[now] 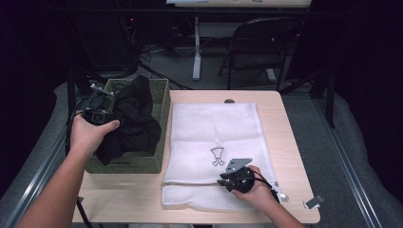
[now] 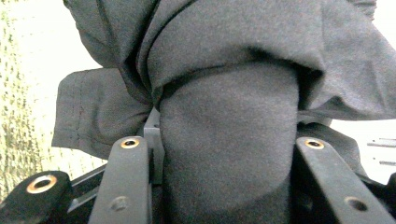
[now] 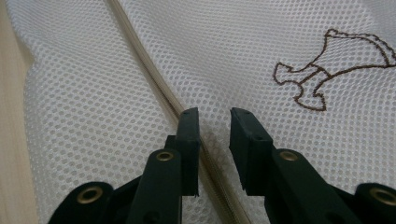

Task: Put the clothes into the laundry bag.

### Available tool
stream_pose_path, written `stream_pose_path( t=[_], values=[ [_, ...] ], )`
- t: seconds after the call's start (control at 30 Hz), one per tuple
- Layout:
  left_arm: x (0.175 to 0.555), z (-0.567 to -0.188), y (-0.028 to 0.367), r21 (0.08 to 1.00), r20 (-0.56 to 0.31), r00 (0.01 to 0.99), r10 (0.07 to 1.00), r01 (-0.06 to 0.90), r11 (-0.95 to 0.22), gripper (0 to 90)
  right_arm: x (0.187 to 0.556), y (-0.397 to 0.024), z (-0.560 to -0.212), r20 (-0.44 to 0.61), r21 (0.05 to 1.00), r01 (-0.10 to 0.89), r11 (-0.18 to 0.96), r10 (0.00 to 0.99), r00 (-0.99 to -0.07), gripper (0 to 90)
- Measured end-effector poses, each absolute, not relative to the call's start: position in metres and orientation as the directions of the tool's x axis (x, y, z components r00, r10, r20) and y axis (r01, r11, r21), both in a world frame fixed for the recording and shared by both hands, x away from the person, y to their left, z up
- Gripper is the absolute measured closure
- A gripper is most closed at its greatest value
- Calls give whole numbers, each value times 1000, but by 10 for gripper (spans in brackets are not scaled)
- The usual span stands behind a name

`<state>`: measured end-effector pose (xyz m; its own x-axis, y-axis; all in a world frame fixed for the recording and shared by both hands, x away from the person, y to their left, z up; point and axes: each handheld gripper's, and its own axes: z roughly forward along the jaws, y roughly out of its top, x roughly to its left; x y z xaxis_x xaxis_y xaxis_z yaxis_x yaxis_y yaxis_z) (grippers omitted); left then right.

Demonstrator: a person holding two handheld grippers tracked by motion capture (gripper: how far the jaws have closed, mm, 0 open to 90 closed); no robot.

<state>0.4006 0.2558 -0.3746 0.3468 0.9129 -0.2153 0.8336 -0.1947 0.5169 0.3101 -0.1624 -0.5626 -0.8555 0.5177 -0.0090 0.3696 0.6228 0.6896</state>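
Hand-held grippers, one in each of a person's hands, work at a pale wooden counter [image 1: 142, 199]. Left hand-held gripper [image 1: 102, 108] is clamped, jaws partly apart, on a thick fold of a black garment [image 1: 133, 121], which fills the space between its jaws in the left gripper view and sits heaped in a woven basket [image 1: 160, 102] at the counter's left edge. A white mesh laundry bag [image 1: 214, 128] lies flat across the counter's middle, reaching to the near edge. Right hand-held gripper [image 3: 214, 122] hovers low over the bag's near right part, jaws narrowly apart astride the beige zipper line [image 3: 140, 56], with nothing gripped between them. Judging from this, the step in hand is opening the bag so the garment can go in; the next move likely calls for pinching the mesh or zipper edge and lifting it, while the left carries the garment over. No readable writing appears; a small brown outline emblem [image 3: 334, 65] is stitched on the mesh.
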Motion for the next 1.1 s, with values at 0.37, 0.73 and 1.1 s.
stream_pose_path(
  t=[0.37, 0.73, 1.1],
  values=[
    [396, -373, 247, 524, -222, 381, 898, 823, -219, 568, 311, -162, -564, 7, 675, 382, 632, 511, -859, 808],
    [396, -374, 245, 522, -218, 383, 898, 823, -224, 568, 311, -161, -572, 5, 652, 369, 662, 483, -876, 823],
    [397, -377, 247, 513, -224, 373, 900, 831, -216, 568, 305, -156, -571, -76, 637, 301, 710, 446, -892, 884]
  ],
)
